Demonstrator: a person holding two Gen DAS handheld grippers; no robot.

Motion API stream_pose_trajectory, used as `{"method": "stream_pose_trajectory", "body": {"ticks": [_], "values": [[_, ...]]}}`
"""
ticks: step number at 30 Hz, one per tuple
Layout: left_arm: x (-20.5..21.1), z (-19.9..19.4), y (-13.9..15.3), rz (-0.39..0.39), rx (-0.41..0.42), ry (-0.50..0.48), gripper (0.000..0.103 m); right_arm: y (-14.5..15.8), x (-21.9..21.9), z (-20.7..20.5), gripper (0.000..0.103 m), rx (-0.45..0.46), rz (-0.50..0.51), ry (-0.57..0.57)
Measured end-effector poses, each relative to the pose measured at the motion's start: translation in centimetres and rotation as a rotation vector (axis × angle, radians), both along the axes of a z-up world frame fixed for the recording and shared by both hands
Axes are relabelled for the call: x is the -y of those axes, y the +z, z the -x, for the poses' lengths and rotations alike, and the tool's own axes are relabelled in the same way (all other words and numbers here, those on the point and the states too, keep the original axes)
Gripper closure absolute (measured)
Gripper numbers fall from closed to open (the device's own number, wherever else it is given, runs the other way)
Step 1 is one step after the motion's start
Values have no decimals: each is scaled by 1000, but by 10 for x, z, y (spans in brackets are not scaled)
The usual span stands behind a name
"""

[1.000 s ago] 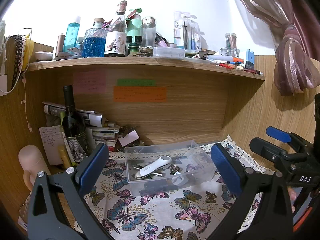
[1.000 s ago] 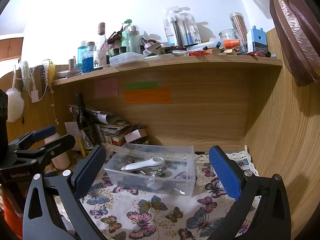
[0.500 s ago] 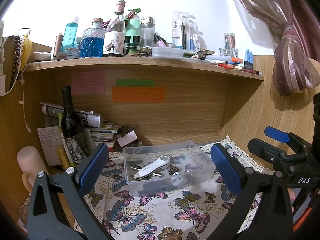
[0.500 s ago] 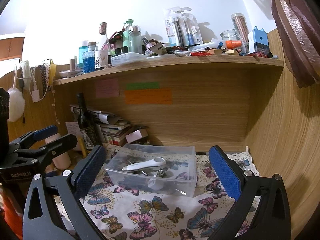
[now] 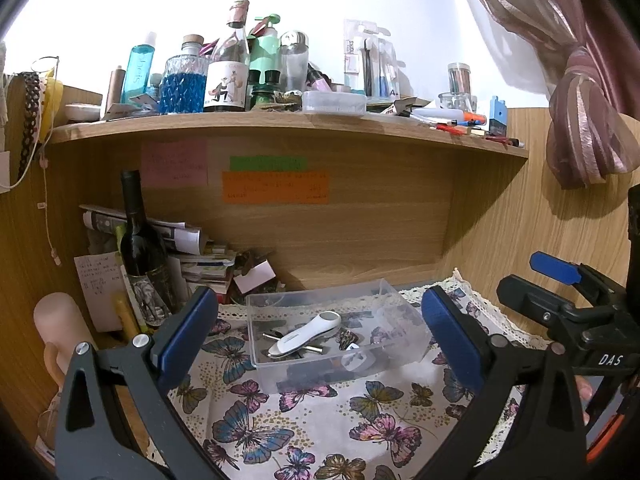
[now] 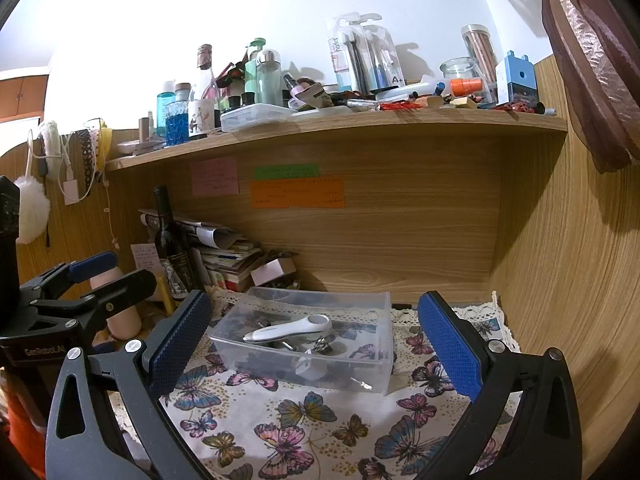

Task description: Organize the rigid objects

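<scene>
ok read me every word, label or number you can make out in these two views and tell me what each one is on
"DAS": right gripper's black body, left wrist view.
"GeoRobot.AI", roughly: left gripper's body, right wrist view.
"A+": blister pack on the shelf.
"harks", partly cut: blister pack card.
Pink note, green note, orange note, wine bottle label, white gadget in the clear bin: too small to read.

Butterfly-print cloth (image 5: 320,432) covering the tabletop, clear plastic bin (image 5: 404,332) sitting on it, wine bottle (image 5: 140,248) and stacked papers (image 5: 200,264) standing behind.
</scene>
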State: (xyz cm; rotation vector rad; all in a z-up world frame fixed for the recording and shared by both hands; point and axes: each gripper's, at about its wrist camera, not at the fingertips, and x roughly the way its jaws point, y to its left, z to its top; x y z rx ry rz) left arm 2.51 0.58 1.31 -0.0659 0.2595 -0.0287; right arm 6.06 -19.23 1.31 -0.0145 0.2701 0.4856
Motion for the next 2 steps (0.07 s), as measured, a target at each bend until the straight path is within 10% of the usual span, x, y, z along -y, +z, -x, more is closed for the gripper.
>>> {"method": "stream_pose_trajectory", "body": {"ticks": [2], "values": [[0, -1, 0, 4, -5, 1, 0, 0, 0, 0, 0, 0, 0, -1]]}}
